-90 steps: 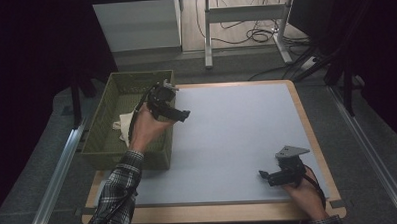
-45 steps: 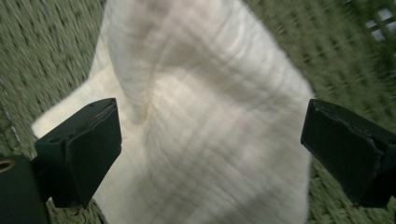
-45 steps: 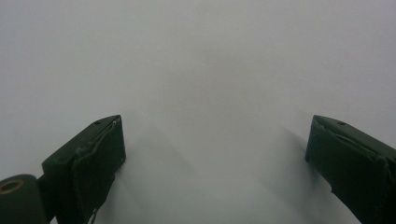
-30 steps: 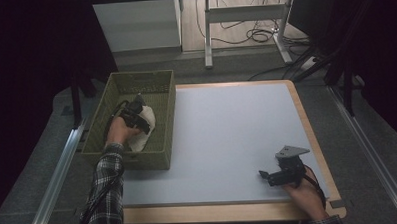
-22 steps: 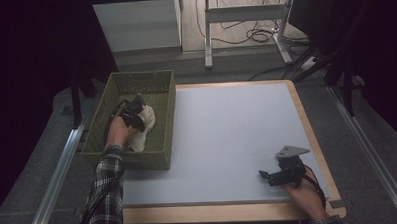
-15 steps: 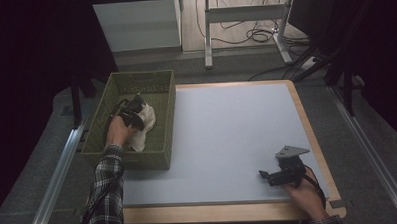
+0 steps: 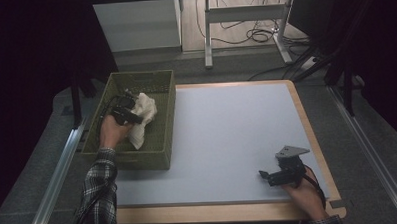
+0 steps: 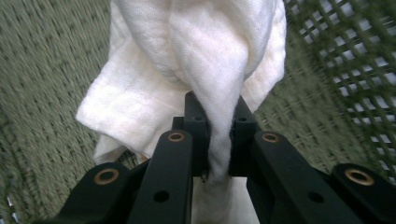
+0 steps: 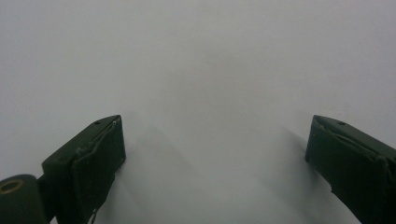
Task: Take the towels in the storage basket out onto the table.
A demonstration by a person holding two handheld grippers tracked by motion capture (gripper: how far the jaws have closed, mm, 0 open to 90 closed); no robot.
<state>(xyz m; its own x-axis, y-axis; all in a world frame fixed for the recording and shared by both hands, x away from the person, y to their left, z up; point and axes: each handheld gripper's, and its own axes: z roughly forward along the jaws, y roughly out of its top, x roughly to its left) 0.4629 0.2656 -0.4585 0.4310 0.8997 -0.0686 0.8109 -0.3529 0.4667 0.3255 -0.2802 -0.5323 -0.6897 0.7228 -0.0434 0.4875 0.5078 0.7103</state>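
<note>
Left tongs (image 8: 219, 140): clenched on white cloth (image 8: 196, 60), just closed.
Right tongs (image 9: 215, 154): released, empty.
Risk: cloth hanging below may snag the basket (image 7: 162, 138) wall.

No text, label, brand, number or sign can be read in any of the pictures.
</note>
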